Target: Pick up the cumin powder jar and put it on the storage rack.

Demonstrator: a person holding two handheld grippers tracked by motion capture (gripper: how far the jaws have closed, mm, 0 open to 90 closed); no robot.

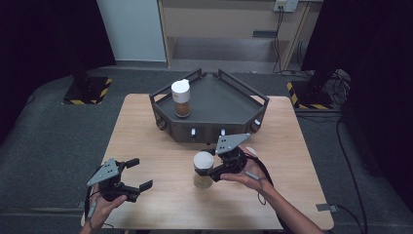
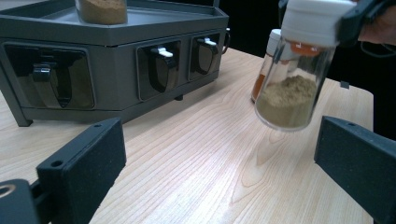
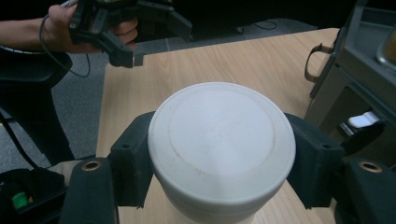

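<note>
A glass spice jar (image 1: 202, 179) with a white cap (image 3: 222, 140) and tan powder hangs tilted just above the table, its cap clamped between the jaws of my right gripper (image 1: 204, 165). In the left gripper view the same jar (image 2: 289, 93) floats clear of the wood. My left gripper (image 1: 140, 173) stands open near the table's front left with nothing between its fingers (image 2: 84, 163). It appears far off in the right gripper view (image 3: 135, 32). A second jar (image 1: 181, 97) of brown powder stands upright on the grey rack (image 1: 229, 105).
Another jar (image 2: 265, 70) with orange powder stands on the table behind the lifted one, close to my right hand. The rack's front (image 2: 116, 65) has several recessed latches. Bare wood (image 1: 146, 141) lies between the rack and my left gripper.
</note>
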